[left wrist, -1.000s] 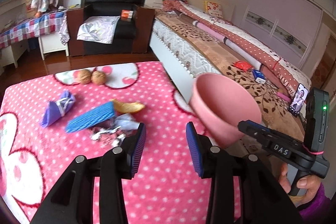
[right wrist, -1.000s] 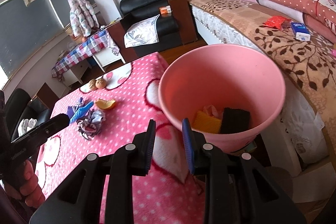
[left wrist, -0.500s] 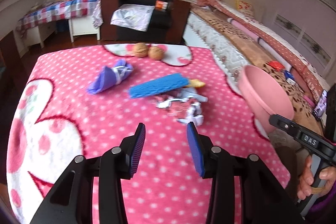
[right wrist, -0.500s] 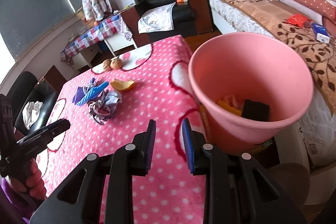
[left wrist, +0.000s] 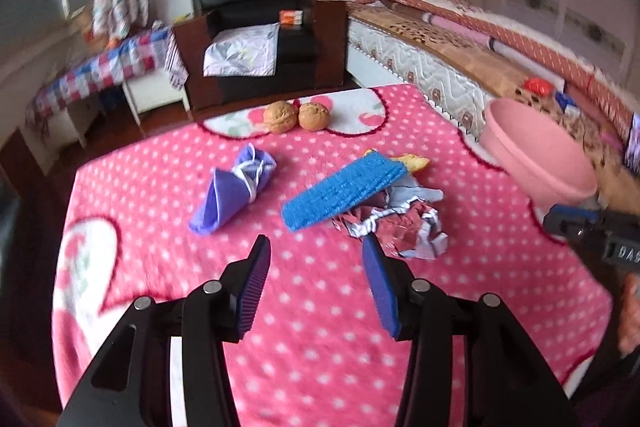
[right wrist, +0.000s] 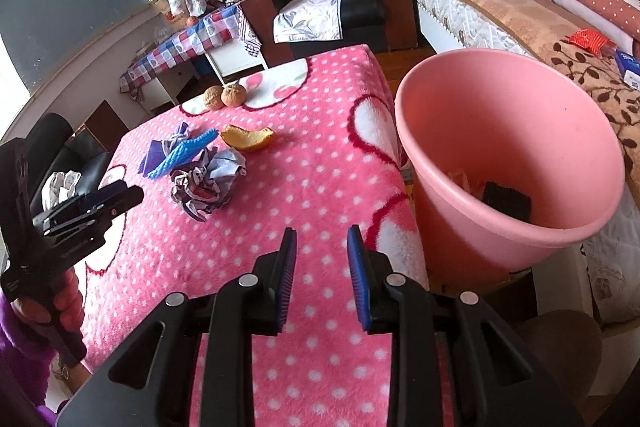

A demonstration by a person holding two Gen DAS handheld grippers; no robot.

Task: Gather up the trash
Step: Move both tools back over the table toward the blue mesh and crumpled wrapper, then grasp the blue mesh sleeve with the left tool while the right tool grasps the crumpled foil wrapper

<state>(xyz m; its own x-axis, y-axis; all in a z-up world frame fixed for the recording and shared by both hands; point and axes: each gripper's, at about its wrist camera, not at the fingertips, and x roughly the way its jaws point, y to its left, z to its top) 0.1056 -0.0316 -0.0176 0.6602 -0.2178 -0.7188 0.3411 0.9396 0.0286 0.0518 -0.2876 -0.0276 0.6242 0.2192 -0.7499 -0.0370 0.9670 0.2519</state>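
Left gripper [left wrist: 316,263] held agape over wrapper [left wrist: 400,223] at frame centre; right gripper [right wrist: 320,263] likewise empty; sponge [left wrist: 344,191] overlapping, risks being snagged.

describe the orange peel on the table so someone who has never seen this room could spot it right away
Start at the pink polka-dot tablecloth beside the pink bucket. Near its middle lies a cluster of litter: a blue ribbed strip, a crumpled wrapper and a purple bundle. The orange peel lies on the bucket side of that cluster, the only curled, yellow-orange piece there.
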